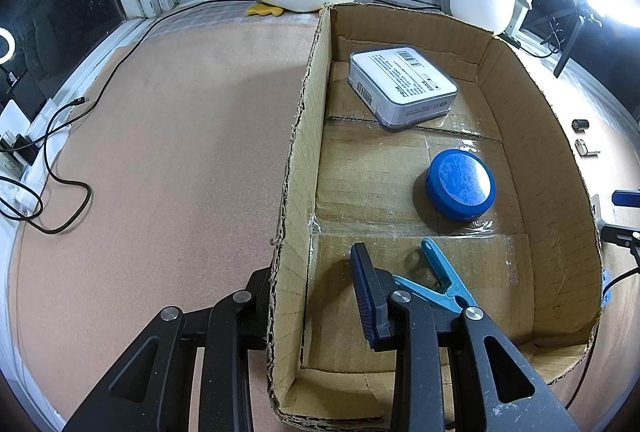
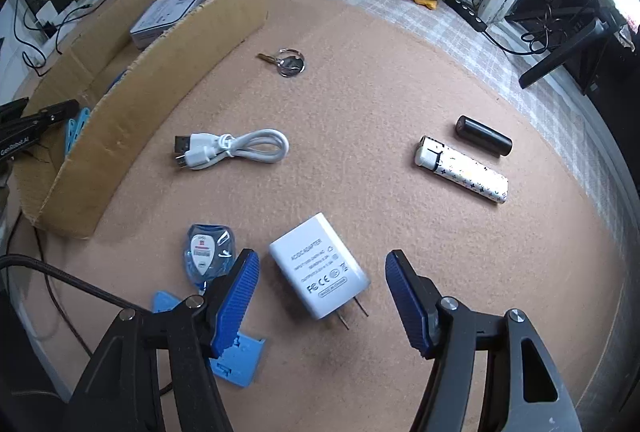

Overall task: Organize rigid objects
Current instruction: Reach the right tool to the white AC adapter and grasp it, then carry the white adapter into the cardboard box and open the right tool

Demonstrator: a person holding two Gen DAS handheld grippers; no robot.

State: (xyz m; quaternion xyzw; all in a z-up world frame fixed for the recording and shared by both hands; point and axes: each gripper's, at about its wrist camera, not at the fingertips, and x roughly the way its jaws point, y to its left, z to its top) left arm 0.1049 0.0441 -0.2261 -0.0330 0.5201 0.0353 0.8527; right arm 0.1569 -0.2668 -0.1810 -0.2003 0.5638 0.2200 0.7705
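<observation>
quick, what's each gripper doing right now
Left gripper: open, fingers astride the cardboard box wall.
Right gripper: open, empty, over the white charger.

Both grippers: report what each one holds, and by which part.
Nothing is held. The right gripper has its jaws open around the white rectangular plastic power adapter, not touching it. The left gripper straddles the brown cardboard box's wall, gripping nothing.

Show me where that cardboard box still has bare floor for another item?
Bare floor lies along the left wall of the cardboard box, between the white case and blue clip. The right side is crowded by the blue round tin.
</observation>
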